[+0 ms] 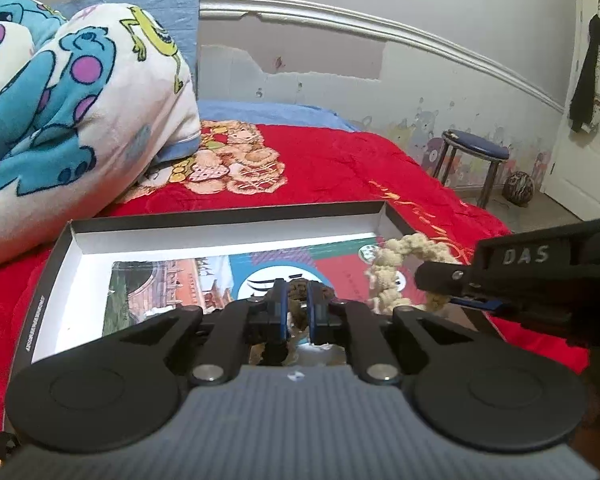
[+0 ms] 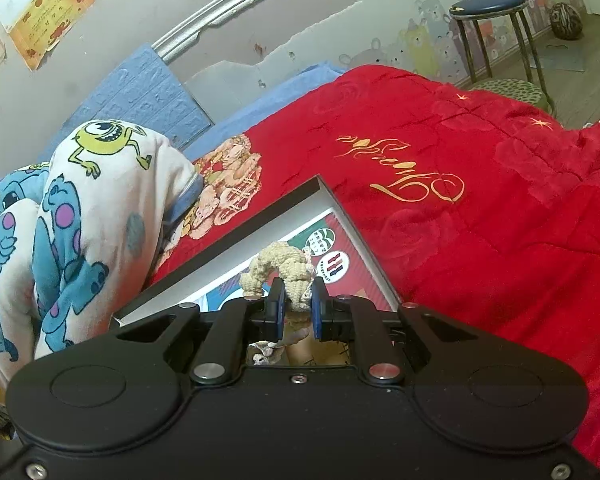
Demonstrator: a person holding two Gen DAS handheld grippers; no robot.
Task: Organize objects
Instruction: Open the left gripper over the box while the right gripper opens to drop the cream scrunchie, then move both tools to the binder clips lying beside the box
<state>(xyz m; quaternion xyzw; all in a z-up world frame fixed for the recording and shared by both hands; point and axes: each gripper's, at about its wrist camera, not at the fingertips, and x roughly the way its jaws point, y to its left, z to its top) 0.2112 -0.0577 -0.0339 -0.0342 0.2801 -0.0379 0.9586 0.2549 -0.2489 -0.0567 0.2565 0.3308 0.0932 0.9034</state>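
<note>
Over the box [image 1: 76,236] on the bed, right claw [image 2: 296,312] pinches a cream scrunchie [image 2: 278,268]; left claw [image 1: 298,308] pinches something brown, perhaps another scrunchie, just left.

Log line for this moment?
left hand-held gripper: shut on brown item | right hand-held gripper: shut on cream scrunchie | over box

The box [image 1: 220,224] lies on the bedspread [image 1: 340,168], the blanket [image 1: 80,100] behind-left.
</note>
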